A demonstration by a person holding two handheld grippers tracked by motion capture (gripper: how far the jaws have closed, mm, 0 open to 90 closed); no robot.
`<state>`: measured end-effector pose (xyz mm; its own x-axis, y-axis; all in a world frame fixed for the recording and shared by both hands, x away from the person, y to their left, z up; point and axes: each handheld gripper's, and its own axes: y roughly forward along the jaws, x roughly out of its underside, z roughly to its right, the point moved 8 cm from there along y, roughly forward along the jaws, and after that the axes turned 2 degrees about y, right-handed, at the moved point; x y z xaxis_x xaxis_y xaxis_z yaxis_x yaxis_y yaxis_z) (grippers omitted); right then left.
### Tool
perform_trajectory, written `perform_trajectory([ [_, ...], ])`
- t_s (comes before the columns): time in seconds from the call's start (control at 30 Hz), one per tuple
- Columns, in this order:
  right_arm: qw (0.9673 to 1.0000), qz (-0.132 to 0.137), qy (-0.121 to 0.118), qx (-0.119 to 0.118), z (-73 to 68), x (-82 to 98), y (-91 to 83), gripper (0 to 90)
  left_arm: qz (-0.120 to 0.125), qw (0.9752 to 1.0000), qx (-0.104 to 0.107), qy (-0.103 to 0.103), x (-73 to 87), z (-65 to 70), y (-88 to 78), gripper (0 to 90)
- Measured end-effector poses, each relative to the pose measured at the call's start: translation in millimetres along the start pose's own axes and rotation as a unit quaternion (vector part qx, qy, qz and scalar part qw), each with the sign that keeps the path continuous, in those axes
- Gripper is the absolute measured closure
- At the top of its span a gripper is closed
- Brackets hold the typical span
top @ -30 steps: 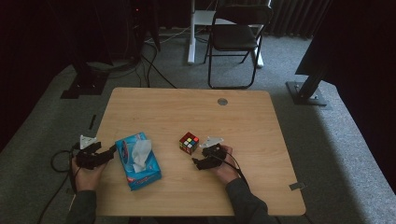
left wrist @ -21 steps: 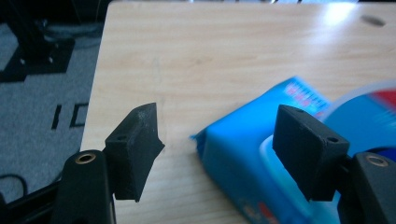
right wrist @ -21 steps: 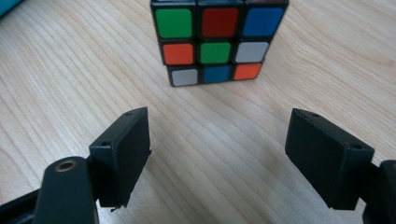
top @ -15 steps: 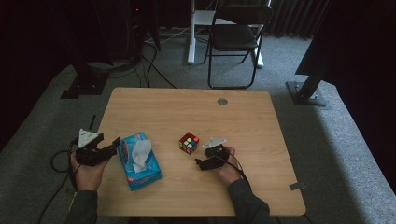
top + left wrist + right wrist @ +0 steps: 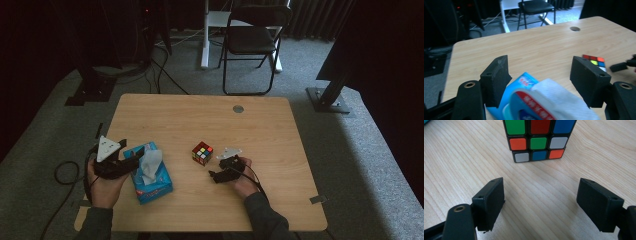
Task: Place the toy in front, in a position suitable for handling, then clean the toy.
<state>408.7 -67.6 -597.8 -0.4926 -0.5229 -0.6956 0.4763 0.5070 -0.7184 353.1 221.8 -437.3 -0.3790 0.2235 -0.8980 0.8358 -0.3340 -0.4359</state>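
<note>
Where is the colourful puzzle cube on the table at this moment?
In the high view, the puzzle cube sits near the middle of the wooden table, just ahead of the right claw and right of the blue tissue pack.

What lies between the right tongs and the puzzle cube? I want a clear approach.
Only bare wooden table: the right gripper view shows the open right tongs short of the puzzle cube, nothing between.

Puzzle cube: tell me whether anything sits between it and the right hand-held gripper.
Nothing visible does. Bare wooden table lies between the open right hand-held gripper and the multicoloured puzzle cube.
</note>
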Motion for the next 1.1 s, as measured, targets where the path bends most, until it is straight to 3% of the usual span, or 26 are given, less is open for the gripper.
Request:
perform_trajectory([
  [0.2,1.0,0.0,-0.001,-0.002,-0.4,-0.1,0.1,22.1,0.0,0.9997,0.022,0.007,-2.4,15.8,1.3,32.5],
  [0.47,1.0,0.002,0.0,-0.008,-2.2,-1.7,-0.4,23.9,-0.019,0.9988,0.042,0.018,4.8,36.6,6.6,33.4],
  [0.73,0.9999,0.007,0.002,-0.008,-1.9,-4.5,-0.9,23.8,-0.037,0.9972,0.045,0.046,14.0,54.3,9.3,33.4],
  [0.93,0.9999,0.006,-0.001,-0.01,-3.8,-4.8,0.3,23.8,-0.049,0.9961,0.05,0.053,21.1,61.6,13.7,33.4],
  [1.1,0.9999,0.008,0.0,-0.011,-4.2,-6.1,0.0,23.8,-0.061,0.9955,0.038,0.062,28.3,61.9,15.0,33.4],
])
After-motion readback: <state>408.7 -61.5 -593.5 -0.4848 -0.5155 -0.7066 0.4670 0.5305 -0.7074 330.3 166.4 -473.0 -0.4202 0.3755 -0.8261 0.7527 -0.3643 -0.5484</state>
